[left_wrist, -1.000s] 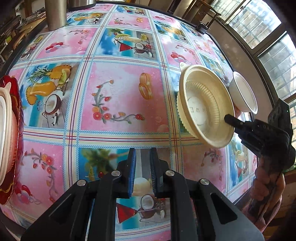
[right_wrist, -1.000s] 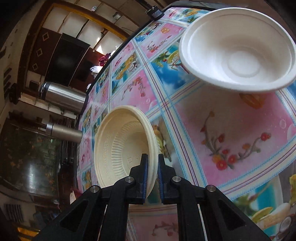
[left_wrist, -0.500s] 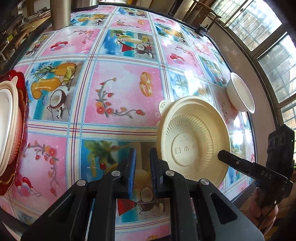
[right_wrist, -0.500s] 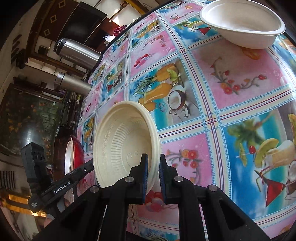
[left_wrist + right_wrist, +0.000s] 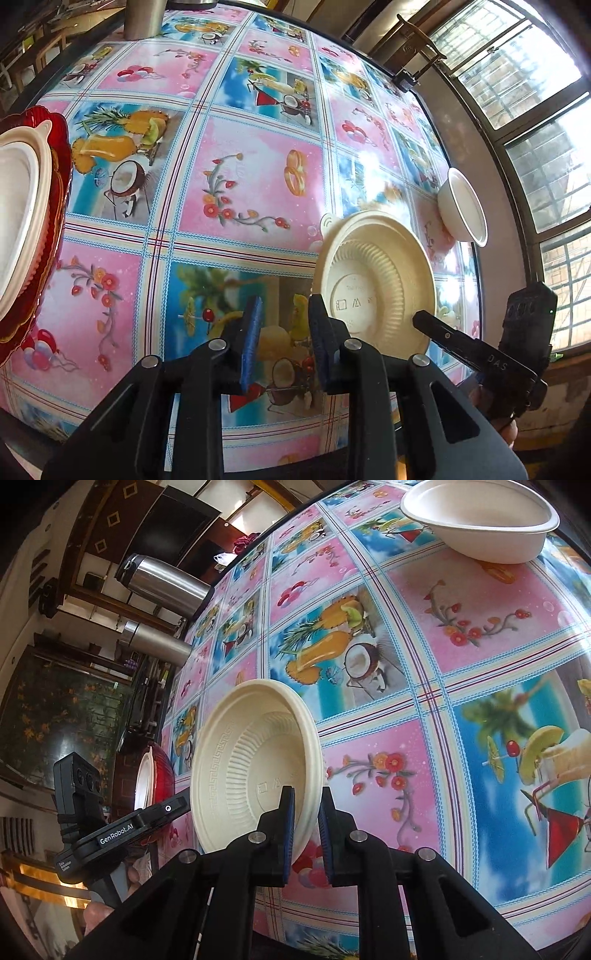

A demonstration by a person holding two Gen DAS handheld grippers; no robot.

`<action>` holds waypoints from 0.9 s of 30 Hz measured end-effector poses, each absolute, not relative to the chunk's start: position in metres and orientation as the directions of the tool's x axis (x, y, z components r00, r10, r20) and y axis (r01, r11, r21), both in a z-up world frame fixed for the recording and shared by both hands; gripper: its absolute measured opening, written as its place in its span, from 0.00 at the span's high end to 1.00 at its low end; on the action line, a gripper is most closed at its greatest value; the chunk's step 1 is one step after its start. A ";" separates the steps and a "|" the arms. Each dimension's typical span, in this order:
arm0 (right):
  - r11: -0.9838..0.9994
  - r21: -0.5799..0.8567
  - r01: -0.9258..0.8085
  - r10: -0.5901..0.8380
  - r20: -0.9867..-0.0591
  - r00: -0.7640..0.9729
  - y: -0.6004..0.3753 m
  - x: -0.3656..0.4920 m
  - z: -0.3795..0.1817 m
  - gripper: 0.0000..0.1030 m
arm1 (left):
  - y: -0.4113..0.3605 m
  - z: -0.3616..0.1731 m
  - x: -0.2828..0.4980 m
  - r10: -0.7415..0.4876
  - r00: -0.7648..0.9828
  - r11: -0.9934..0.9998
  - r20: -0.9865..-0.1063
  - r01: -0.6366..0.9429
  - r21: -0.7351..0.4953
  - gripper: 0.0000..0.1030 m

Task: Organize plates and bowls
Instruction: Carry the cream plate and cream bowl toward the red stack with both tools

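Note:
My right gripper is shut on the rim of a cream ribbed bowl and holds it tilted above the table; the bowl also shows in the left wrist view, with the right gripper at its lower right edge. My left gripper is open and empty, just left of that bowl; it shows in the right wrist view too. A red plate with a white bowl in it sits at the table's left edge. Another white bowl stands at the far side of the table.
Two steel flasks stand at the table's far corner. The table carries a pink and blue fruit-print cloth. Windows run along the right in the left wrist view.
My right gripper has carried the cream bowl leftward across the table toward the left gripper. The left gripper's jaws have opened from nearly shut.

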State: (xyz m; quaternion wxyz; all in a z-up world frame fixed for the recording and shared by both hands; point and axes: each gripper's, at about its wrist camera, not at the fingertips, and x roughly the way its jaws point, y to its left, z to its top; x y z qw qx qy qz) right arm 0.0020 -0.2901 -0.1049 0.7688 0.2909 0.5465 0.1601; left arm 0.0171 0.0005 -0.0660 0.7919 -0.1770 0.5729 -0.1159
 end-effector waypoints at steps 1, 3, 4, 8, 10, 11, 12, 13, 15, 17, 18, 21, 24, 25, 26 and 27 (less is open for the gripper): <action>0.782 0.620 0.071 0.561 -0.748 0.353 -0.290 0.002 -0.105 0.85 | 0.001 -0.063 0.016 -0.391 0.322 0.908 -0.862 -0.016 -0.418 0.58; 0.779 0.623 0.063 0.568 -0.746 0.348 -0.288 0.002 -0.106 0.85 | -0.001 -0.057 0.015 -0.393 0.346 0.907 -0.852 -0.007 -0.422 0.48; 0.779 0.625 0.059 0.571 -0.744 0.346 -0.286 0.002 -0.106 0.85 | -0.003 -0.055 0.015 -0.385 0.355 0.911 -0.852 -0.002 -0.413 0.47; 0.776 0.629 0.043 0.581 -0.740 0.339 -0.279 0.002 -0.107 0.85 | -0.015 -0.065 0.020 -0.361 0.331 0.926 -0.872 0.015 -0.378 0.47; 0.774 0.632 0.045 0.583 -0.738 0.339 -0.279 0.003 -0.108 0.85 | -0.018 -0.072 0.021 -0.361 0.316 0.927 -0.877 0.019 -0.375 0.47; 0.770 0.636 0.049 0.586 -0.736 0.338 -0.280 0.003 -0.109 0.85 | -0.018 -0.075 0.021 -0.356 0.315 0.929 -0.880 0.017 -0.370 0.47; 0.766 0.640 0.054 0.590 -0.734 0.337 -0.282 0.003 -0.110 0.85 | -0.019 -0.077 0.022 -0.350 0.316 0.931 -0.882 0.013 -0.365 0.48; 0.764 0.643 0.058 0.591 -0.733 0.336 -0.283 0.003 -0.111 0.85 | -0.019 -0.078 0.022 -0.348 0.314 0.932 -0.883 0.011 -0.363 0.48; 0.756 0.652 0.064 0.600 -0.728 0.333 -0.286 0.004 -0.112 0.85 | -0.019 -0.079 0.023 -0.345 0.320 0.933 -0.882 0.013 -0.360 0.49; 0.756 0.652 0.060 0.600 -0.727 0.334 -0.286 0.004 -0.112 0.85 | -0.021 -0.077 0.023 -0.332 0.330 0.939 -0.884 0.024 -0.344 0.60; 0.757 0.651 0.057 0.600 -0.727 0.334 -0.286 0.004 -0.112 0.84 | -0.022 -0.077 0.023 -0.329 0.331 0.940 -0.884 0.029 -0.339 0.68; 0.747 0.663 0.058 0.615 -0.721 0.320 -0.285 0.005 -0.114 0.78 | -0.024 -0.079 0.023 -0.324 0.329 0.943 -0.887 0.044 -0.329 0.86; 0.746 0.664 0.060 0.616 -0.721 0.318 -0.285 0.005 -0.115 0.69 | -0.025 -0.080 0.022 -0.318 0.334 0.946 -0.887 0.052 -0.320 0.92; 0.746 0.663 0.061 0.615 -0.722 0.317 -0.286 0.006 -0.115 0.68 | -0.025 -0.080 0.022 -0.317 0.335 0.947 -0.887 0.054 -0.318 0.92; 0.745 0.664 0.065 0.616 -0.722 0.317 -0.287 0.006 -0.116 0.67 | -0.025 -0.080 0.022 -0.317 0.337 0.947 -0.886 0.057 -0.316 0.92; 0.743 0.665 0.070 0.616 -0.721 0.317 -0.288 0.006 -0.116 0.65 | -0.026 -0.079 0.022 -0.315 0.340 0.947 -0.886 0.061 -0.314 0.92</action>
